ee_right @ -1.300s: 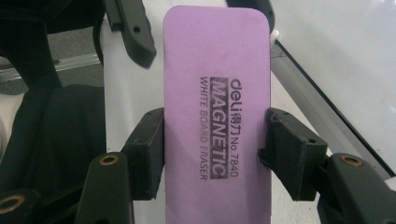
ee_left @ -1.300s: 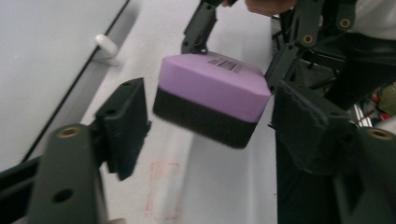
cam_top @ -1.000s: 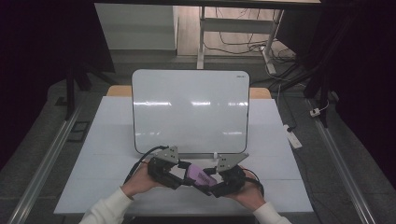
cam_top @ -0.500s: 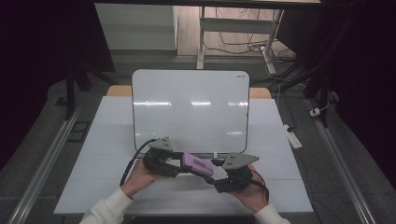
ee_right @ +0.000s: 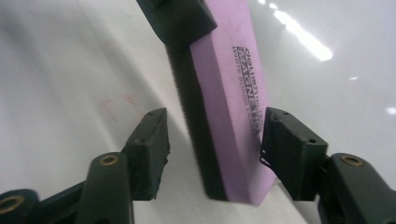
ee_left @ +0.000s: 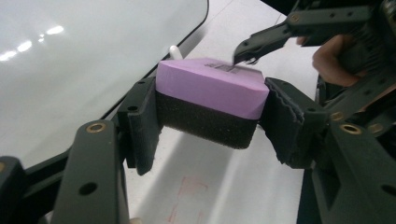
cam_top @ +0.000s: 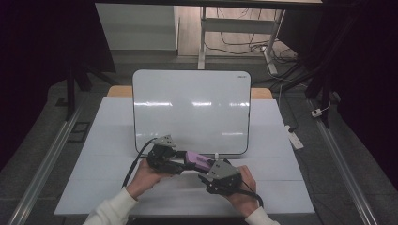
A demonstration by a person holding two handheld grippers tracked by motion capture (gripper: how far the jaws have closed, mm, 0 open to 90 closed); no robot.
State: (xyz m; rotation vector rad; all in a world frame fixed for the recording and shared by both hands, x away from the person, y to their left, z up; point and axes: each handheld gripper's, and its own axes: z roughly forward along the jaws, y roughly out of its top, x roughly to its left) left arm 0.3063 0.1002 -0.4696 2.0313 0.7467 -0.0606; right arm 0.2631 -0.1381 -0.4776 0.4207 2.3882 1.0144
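A purple whiteboard eraser (cam_top: 199,161) with a black felt underside hangs just above the table in front of the whiteboard (cam_top: 192,108). My left gripper (cam_top: 180,161) is shut on one end of it; in the left gripper view its pads press both short sides of the eraser (ee_left: 210,88). My right gripper (cam_top: 206,172) comes in from the right. Its jaws have just been closing with the eraser's other end (ee_right: 229,102) between them. The right gripper (ee_right: 219,149) still has a gap on the felt side, so it stands open.
The whiteboard (ee_left: 70,70) leans upright at the middle of the white table (cam_top: 108,140). Faint red marks (ee_left: 191,191) show on the surface below the eraser. A small white knob (ee_left: 173,49) sits at the board's lower edge. A power strip (cam_top: 293,136) lies off the table's right side.
The right gripper drew off to the right, then came back to the eraser's free end with narrower jaws. The left gripper kept its hold and shifted slightly toward the board.
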